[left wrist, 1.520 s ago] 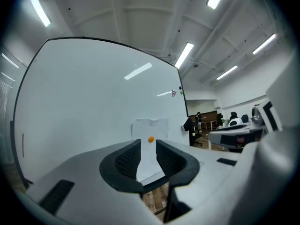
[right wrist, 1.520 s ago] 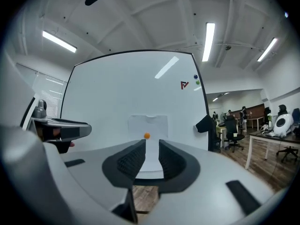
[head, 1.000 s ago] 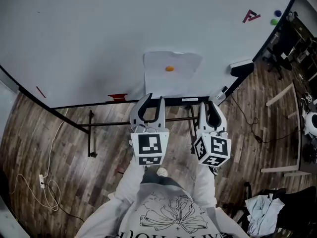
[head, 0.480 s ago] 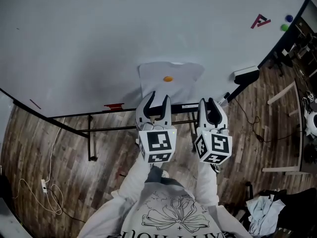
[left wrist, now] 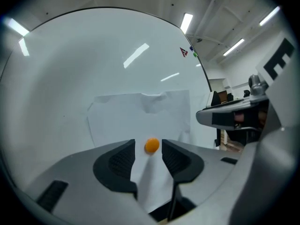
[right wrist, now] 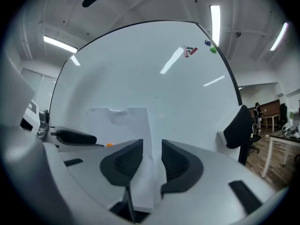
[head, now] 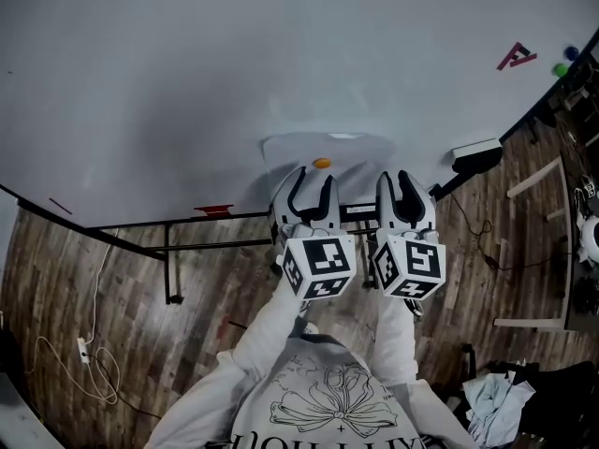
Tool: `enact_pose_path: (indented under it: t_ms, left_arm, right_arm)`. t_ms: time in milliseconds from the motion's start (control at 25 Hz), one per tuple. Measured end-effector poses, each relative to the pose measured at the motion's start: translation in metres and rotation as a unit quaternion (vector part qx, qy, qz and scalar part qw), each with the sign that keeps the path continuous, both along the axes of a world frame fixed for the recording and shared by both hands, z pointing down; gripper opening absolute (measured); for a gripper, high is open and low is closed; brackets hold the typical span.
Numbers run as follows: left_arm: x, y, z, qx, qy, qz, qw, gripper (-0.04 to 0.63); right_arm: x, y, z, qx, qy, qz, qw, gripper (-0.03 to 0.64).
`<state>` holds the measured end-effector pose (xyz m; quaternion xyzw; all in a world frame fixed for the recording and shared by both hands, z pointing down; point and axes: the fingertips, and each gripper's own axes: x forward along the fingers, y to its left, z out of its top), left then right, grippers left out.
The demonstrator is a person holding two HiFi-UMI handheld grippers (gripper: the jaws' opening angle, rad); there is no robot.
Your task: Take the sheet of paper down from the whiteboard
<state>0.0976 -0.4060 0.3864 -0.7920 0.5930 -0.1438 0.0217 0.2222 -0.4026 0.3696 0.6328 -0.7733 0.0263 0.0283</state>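
A white sheet of paper [head: 348,145] hangs low on the whiteboard [head: 187,82], pinned by a small orange magnet [head: 322,163]. My left gripper [head: 312,178] points at that magnet; in the left gripper view the magnet [left wrist: 151,145] shows in the gap of the left gripper [left wrist: 148,150], whose jaws are opening, untouched by the pads. My right gripper [head: 404,183] is beside it to the right, jaws opening. In the right gripper view the paper [right wrist: 124,121] has its right edge lined up with the gap of the right gripper [right wrist: 152,150], with no pad pressing on it.
A black-and-white eraser [head: 477,151] sticks to the board at right, near a red mark [head: 517,57] and green and blue magnets [head: 562,67]. A red object [head: 213,210] lies on the board's lower rail. Stand legs [head: 169,269] and a cable [head: 89,358] are on the wood floor.
Both grippers have moved forward to the whiteboard and now reach the paper's lower part. Their jaws stand wider apart than before.
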Motion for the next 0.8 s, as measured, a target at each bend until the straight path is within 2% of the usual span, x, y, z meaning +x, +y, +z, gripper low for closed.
enact_pose_path:
  t_ms: [440, 800]
  left_arm:
    - [0.017, -0.023, 0.015, -0.019, -0.004, -0.020, 0.9996, 0.161]
    - [0.014, -0.027, 0.016, -0.014, 0.000, -0.055, 0.9984, 0.161]
  right_arm:
    - [-0.002, -0.027, -0.007, 0.006, -0.001, -0.017, 1.000, 0.117]
    - [-0.002, -0.033, -0.004, 0.005, 0.005, -0.026, 1.000, 0.117]
